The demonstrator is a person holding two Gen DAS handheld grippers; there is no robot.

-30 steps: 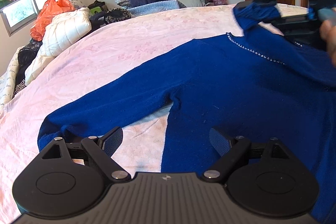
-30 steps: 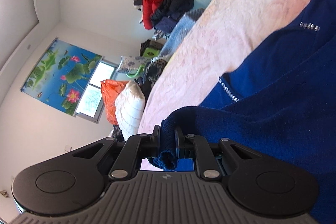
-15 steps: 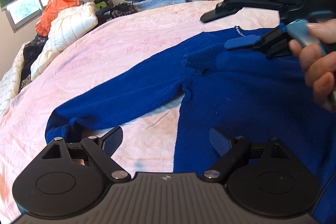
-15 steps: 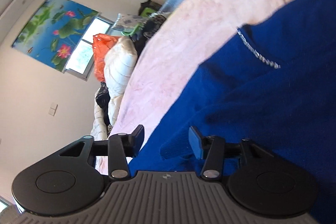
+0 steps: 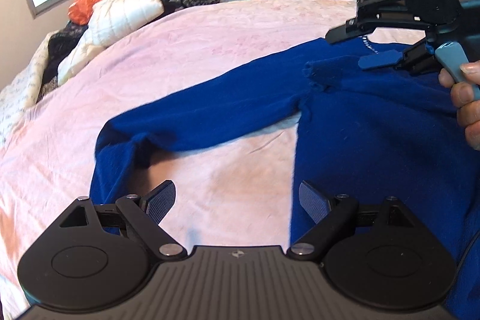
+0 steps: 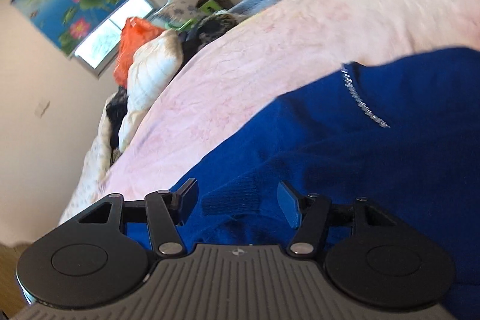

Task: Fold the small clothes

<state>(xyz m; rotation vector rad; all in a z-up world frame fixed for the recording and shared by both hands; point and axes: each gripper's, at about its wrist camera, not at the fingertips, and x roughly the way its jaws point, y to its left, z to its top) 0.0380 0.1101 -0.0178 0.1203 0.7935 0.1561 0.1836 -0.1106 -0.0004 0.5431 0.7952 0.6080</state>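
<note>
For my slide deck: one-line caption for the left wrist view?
Open left gripper over pink bedsheet; right gripper open above blue sweater.

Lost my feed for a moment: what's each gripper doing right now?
Left gripper: open, holding nothing.
Right gripper: open, jaws have just been opening; blue sweater cuff lies loose between them.

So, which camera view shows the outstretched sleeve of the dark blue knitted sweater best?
The left wrist view: the outstretched sleeve of the dark blue knitted sweater lies across the pink bedsheet, visible to its bent cuff end. The right wrist view shows only a ribbed cuff and the beaded neckline.
</note>
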